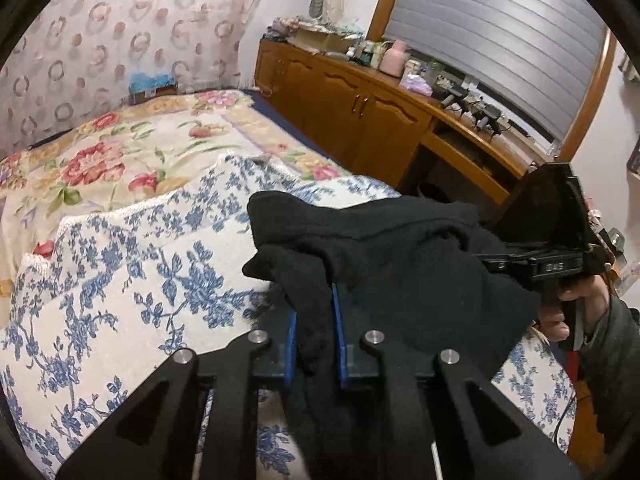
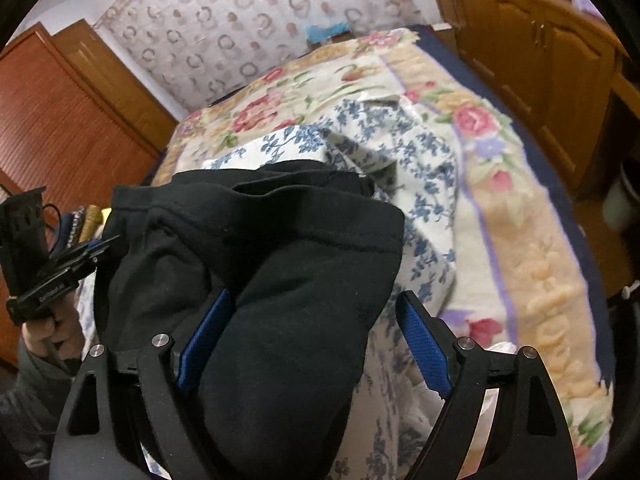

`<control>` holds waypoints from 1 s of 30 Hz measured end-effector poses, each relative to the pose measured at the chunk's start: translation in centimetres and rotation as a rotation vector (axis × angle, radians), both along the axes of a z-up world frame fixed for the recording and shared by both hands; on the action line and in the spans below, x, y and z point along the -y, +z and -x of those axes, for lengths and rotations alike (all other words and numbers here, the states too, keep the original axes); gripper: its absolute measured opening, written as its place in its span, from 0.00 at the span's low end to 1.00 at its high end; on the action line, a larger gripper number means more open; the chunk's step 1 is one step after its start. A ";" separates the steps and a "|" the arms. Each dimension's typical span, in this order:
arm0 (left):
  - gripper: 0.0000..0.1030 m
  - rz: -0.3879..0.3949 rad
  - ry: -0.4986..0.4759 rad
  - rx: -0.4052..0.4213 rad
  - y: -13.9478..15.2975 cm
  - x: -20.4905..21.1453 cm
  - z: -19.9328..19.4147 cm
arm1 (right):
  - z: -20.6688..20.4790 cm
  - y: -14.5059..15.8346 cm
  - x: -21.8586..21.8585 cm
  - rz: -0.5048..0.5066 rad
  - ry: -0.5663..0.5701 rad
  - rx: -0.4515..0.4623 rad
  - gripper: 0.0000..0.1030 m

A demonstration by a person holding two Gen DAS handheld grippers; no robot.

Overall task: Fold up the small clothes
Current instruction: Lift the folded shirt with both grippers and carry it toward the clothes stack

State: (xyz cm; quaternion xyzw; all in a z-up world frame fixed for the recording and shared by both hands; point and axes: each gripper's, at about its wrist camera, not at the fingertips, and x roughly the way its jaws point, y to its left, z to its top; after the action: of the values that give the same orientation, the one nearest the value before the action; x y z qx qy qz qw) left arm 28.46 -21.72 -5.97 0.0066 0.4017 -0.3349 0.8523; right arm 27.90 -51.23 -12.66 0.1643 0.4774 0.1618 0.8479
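Left fingers (image 1: 314, 320): clamped narrow on an edge of the black garment (image 1: 400, 256), so I can lift it.
Right fingers (image 2: 316, 340): spread wide; cloth lies between, unpinched.
Garment: bunched over the blue-flowered cloth (image 1: 140, 264) on the bed (image 1: 120, 152).

The black garment (image 2: 280, 280) hides the left pad (image 2: 204, 336) partly.

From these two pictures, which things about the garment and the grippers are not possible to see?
- Black garment: its kind and full shape, both views; it is bunched, and the lower edge cuts it off.
- Right gripper: whether its left pad presses the garment; cloth drapes over it in the right wrist view.
- Left gripper: its fingertips, left wrist view; the garment covers them.
- Cabinet top: small items, too small to name.
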 end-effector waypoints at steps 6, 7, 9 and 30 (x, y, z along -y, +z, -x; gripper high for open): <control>0.11 0.051 -0.034 0.060 2.5 0.2 1.4 | 0.7 1.4 -1.1 0.026 0.067 0.047 0.40; 0.11 0.059 -0.035 0.068 2.8 0.2 1.6 | 0.9 1.7 -0.9 0.035 0.055 0.061 0.26; 0.11 0.077 -0.039 0.088 3.8 0.2 2.1 | 1.7 2.7 -0.8 0.062 0.049 0.099 0.14; 0.11 0.104 0.185 0.304 12.1 -13.3 9.9 | 4.1 14.3 -13.4 0.177 0.234 0.435 0.11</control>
State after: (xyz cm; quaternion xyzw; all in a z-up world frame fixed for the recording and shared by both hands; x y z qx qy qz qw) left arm 18.55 -8.41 6.18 -0.0238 0.2496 -0.2705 0.9295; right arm 23.83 -37.83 1.61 -0.0058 0.3121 0.2479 0.9171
